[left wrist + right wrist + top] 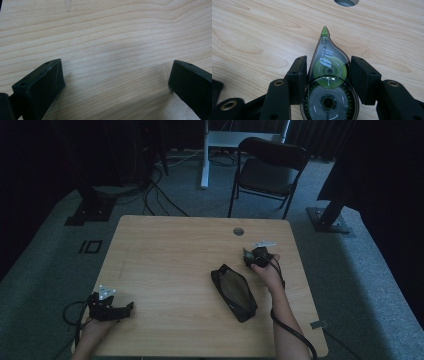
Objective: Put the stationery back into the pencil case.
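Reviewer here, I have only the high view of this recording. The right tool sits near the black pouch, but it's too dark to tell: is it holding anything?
Observer: Yes. The right tool is shut on a correction tape dispenser, one jaw on each side of it.
Reviewer: Which way does its tip face?
Observer: The green tip points away from the tool, toward the table's round hole.
Reviewer: And the left tool?
Observer: The left tool is open, with bare wooden table between its jaws.
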The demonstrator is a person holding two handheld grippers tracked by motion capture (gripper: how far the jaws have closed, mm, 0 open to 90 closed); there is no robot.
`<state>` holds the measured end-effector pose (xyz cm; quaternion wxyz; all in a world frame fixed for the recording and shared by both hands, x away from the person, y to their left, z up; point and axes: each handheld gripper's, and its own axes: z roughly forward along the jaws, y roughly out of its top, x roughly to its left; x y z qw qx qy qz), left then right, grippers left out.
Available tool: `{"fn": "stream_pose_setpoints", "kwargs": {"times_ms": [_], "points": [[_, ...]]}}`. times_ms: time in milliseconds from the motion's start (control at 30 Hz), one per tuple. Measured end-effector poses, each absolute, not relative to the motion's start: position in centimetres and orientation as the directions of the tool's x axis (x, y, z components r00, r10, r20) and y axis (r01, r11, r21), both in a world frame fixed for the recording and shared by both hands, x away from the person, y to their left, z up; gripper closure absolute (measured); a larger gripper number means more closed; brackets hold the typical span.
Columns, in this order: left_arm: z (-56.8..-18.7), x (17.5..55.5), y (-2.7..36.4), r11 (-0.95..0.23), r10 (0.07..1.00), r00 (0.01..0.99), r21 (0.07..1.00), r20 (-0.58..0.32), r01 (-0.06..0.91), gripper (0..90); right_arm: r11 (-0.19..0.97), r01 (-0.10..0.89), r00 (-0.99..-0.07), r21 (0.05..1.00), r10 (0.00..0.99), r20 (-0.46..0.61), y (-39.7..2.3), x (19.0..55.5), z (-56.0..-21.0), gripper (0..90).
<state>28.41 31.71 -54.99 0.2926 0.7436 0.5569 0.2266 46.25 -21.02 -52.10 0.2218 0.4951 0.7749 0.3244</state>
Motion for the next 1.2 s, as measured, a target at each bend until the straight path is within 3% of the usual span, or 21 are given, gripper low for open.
{"fn": "stream_pose_setpoints", "kwargs": {"times_ms": [1200], "points": [[-55.0,28.4,31.7,-0.209,0.961,0.277,0.687,0.011,0.695,0.2,0.277,0.586,-0.444,0.762,0.896,0.016,-20.8,38.5,-44.4,49.3]]}}
